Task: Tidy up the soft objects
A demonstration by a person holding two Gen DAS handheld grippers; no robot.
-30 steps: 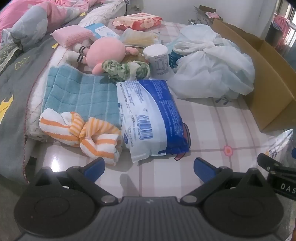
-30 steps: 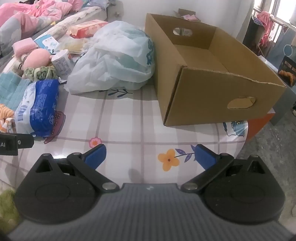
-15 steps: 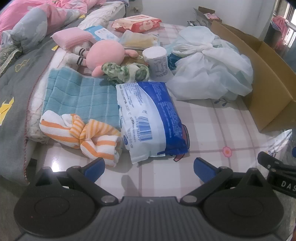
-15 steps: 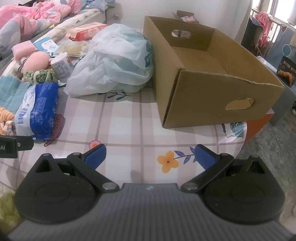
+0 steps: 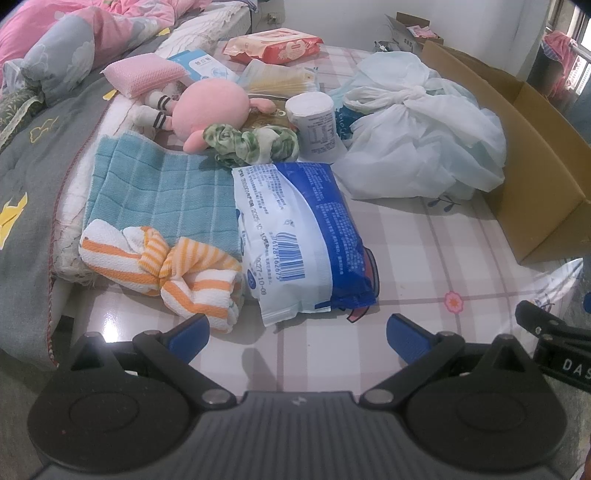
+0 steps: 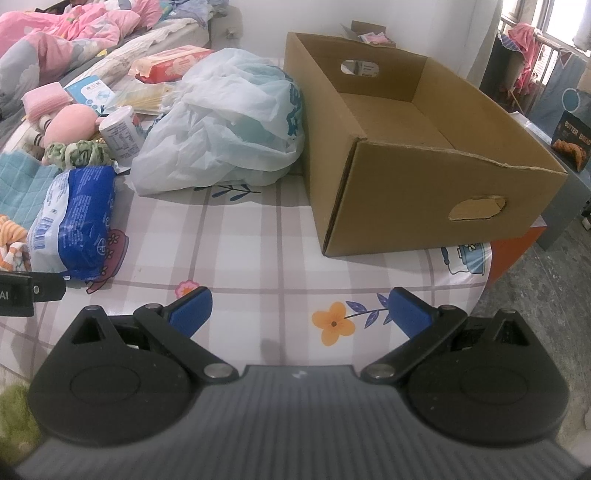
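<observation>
Left wrist shows my left gripper point(image 5: 297, 328) released near the table's front edge; next I reach for the blue pack point(image 5: 295, 236), then the box point(image 6: 424, 155). Right gripper point(image 6: 299, 306) idle, spread.

both tools a little lower, nearer the table point(image 6: 280, 236)

Spread tongs point(image 5: 297, 328) hover empty before blue tissue pack point(image 5: 303, 236).

Soft, even daylight fills both views, brightest at the overexposed window point(image 6: 554, 22) on the right. Glare glints on the glossy counter point(image 5: 110, 325). Shadows are faint. Fisheye bending curves the edges; corners go dark.
</observation>
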